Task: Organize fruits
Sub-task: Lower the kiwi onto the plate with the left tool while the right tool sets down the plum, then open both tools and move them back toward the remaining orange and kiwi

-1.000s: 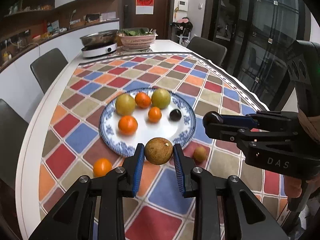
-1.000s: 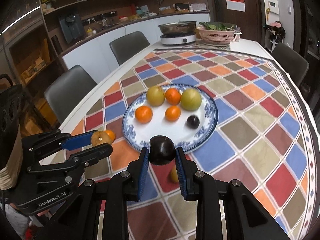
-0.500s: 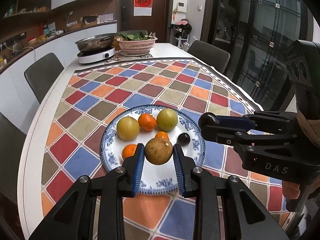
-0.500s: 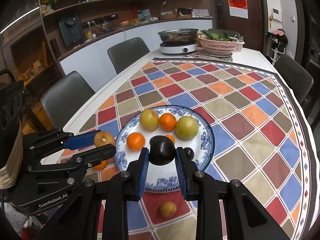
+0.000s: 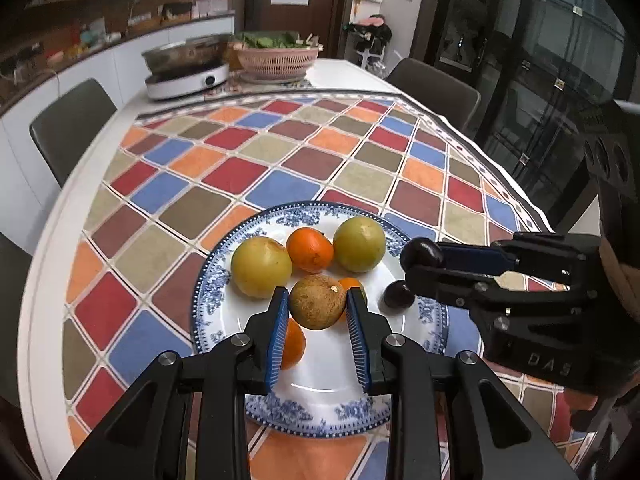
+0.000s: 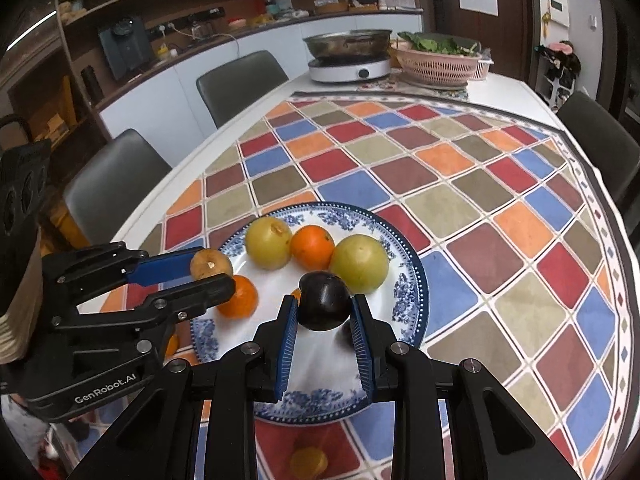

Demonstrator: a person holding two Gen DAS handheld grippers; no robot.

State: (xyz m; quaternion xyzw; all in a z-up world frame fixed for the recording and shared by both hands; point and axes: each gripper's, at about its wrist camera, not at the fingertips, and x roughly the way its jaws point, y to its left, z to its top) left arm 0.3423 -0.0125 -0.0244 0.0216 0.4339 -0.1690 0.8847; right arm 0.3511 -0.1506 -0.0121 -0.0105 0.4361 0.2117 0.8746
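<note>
Both your claws have moved forward over the plate (image 5: 208, 280), your left claw (image 5: 318, 312) squeezing the brown fruit (image 5: 317, 301), your right claw (image 6: 324, 312) squeezing the dark plum (image 6: 323, 301).

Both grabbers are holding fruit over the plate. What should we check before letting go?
1. Left gripper grips the brown fruit: ok.
2. Right gripper grips the dark plum: ok.
3. Both fruits over the plate: ok.
4. Bare white spot in front for landing: ok.
5. Height above the plate: cannot tell.
6. All fruit gathered: not ok, a small orange fruit sits on the tablecloth.
</note>
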